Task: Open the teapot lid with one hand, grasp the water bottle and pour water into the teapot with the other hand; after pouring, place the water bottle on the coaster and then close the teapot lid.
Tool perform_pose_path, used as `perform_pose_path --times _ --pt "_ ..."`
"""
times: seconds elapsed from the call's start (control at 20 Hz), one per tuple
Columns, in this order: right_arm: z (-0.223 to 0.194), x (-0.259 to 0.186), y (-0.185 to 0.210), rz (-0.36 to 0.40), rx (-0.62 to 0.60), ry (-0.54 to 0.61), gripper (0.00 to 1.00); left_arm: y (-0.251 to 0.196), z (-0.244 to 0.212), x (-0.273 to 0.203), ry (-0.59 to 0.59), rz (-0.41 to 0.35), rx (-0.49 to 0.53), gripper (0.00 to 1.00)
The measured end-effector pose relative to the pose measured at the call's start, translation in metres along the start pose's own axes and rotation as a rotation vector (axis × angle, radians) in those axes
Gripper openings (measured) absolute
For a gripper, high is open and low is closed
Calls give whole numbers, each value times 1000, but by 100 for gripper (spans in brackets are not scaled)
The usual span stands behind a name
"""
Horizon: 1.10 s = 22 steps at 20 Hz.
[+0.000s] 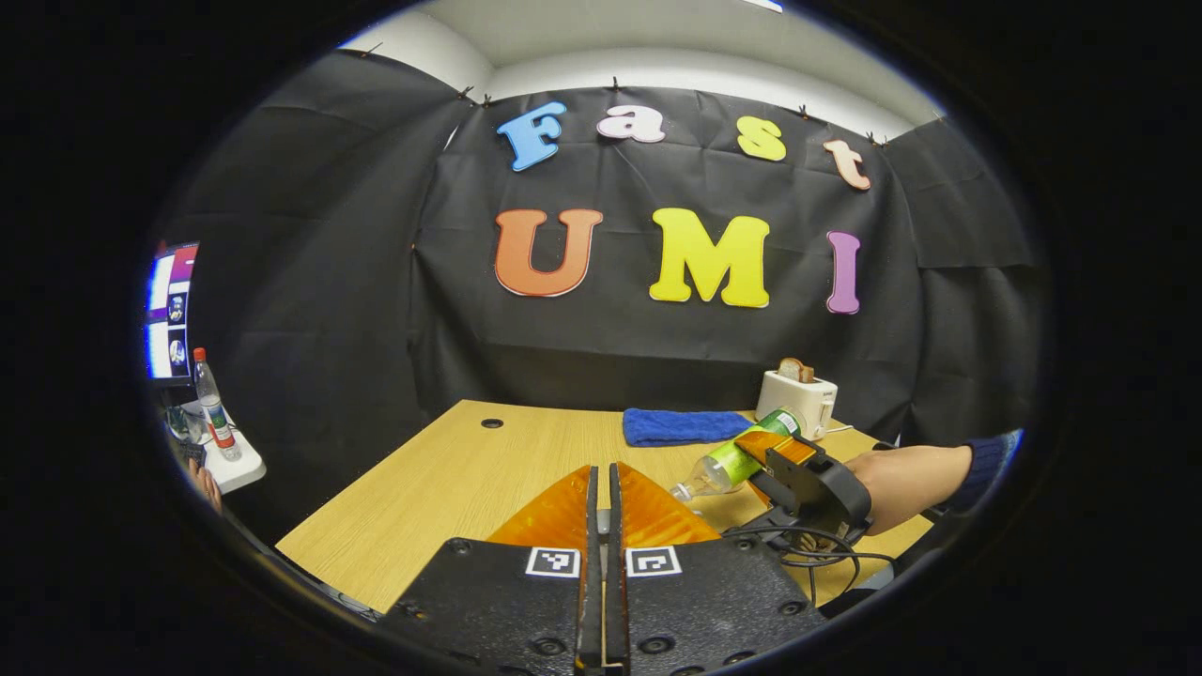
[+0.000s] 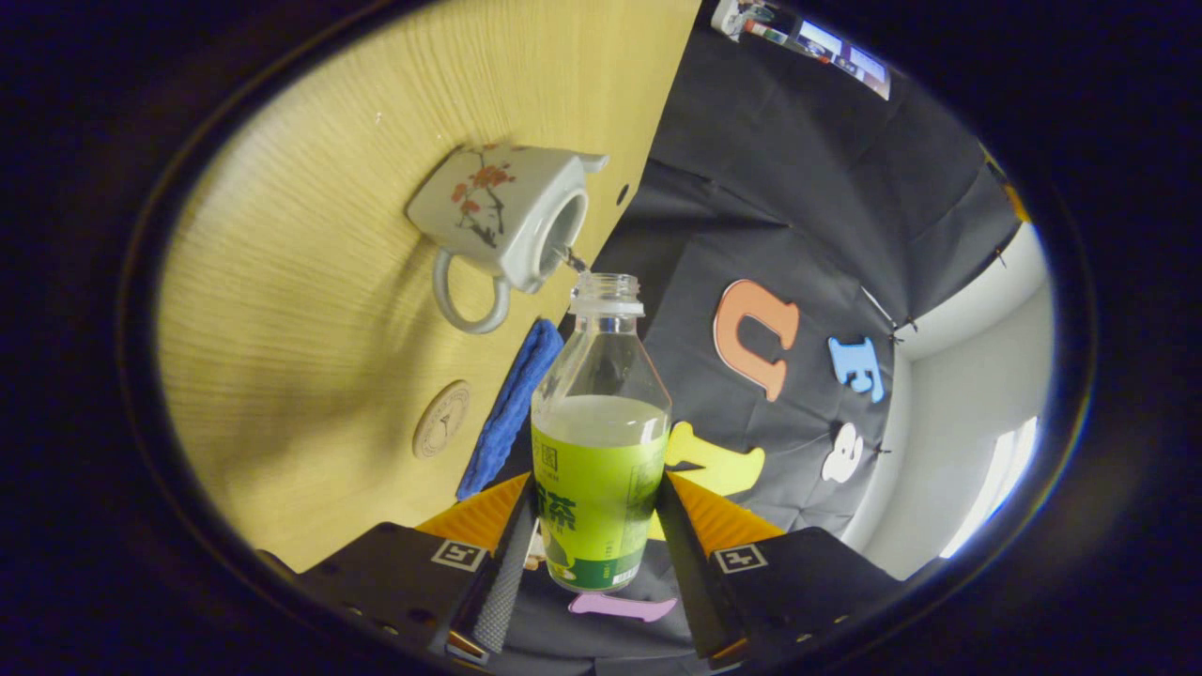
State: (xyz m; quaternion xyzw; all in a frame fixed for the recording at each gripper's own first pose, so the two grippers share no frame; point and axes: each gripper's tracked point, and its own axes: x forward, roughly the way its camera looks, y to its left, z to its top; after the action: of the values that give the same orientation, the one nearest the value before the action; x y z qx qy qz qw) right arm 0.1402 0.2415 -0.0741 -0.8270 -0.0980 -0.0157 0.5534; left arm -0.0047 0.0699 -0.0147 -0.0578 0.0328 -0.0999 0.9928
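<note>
Green-labelled clear plastic water bottle (image 2: 601,441) sits clamped between our right gripper (image 2: 598,540) fingers, tilted with its uncapped mouth at the open white floral ceramic teapot (image 2: 502,221). We judge pouring in progress. Our left gripper (image 1: 601,512) jaws are closed; what they hold is hidden. Next: right the bottle, then move it to the round wooden coaster (image 2: 441,419).

toaster (image 1: 798,395), towel (image 1: 683,425) blocking far edge

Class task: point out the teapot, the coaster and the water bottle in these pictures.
teapot (image 2: 488,211): right gripper view, on its painted side.
coaster (image 2: 441,419): right gripper view, on its round face.
water bottle (image 2: 599,488): right gripper view, on its label.
</note>
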Motion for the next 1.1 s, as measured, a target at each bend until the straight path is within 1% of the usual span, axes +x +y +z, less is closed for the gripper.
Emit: perform_pose_path --times 0.25,0.3,0.35,0.6,0.8,0.95,1.05,1.1 --pt "1 2 -7 -26 -30 -9 74 0 0 0 1 -5 3 4" --pt "1 2 -8 -31 -34 -11 72 0 -1 0 2 -5 2 4" --pt "1 2 -9 -37 -38 -9 73 1 -2 0 3 -5 2 4" --pt "4 2 -16 -75 -66 -25 72 2 -2 1 9 -7 -2 4" --pt "8 1 -21 -109 -103 -35 73 3 -4 -1 15 -5 8 4" --pt "8 0 -23 -115 -112 -33 72 2 -5 1 16 -7 18 4" --pt "9 -1 -23 -115 -113 -30 73 1 -5 1 18 -7 22 4" --pt "8 -2 -23 -115 -114 -29 72 1 -5 1 18 -6 26 4"
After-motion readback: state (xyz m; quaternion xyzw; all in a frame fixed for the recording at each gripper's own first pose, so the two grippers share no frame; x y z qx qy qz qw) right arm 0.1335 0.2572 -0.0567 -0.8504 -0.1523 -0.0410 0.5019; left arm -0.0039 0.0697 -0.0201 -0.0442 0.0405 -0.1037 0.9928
